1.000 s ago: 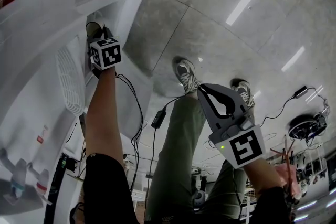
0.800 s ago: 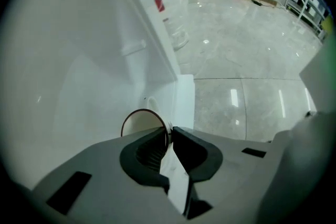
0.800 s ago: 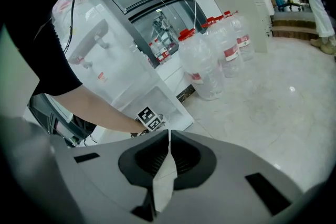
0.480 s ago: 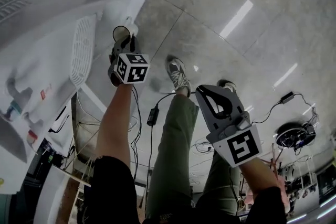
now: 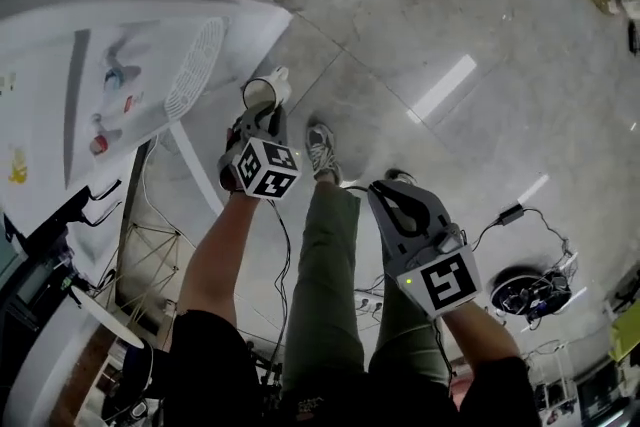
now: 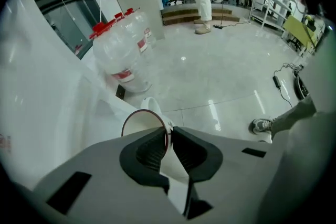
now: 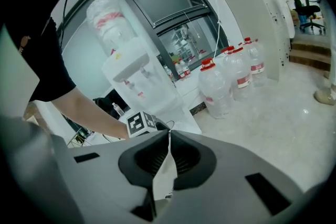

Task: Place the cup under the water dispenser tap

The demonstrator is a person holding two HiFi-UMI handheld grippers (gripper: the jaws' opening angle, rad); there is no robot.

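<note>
Now the water dispenser (image 5: 120, 85) lies across the upper left of the head view, with its taps (image 5: 112, 75) and drip grille (image 5: 195, 67) both showing; a second ago only its lower body showed. My left gripper (image 5: 262, 118) has come up with the cup (image 5: 262, 93). Its jaws are nearly together, pinching the cup's wall at the rim, one inside and one outside. The cup hangs in the air just off the grille's outer end, not yet under a tap. My right gripper (image 5: 388, 190) is closed on nothing, near my legs. Judgement: lift done; approach to the tap remains.
</note>
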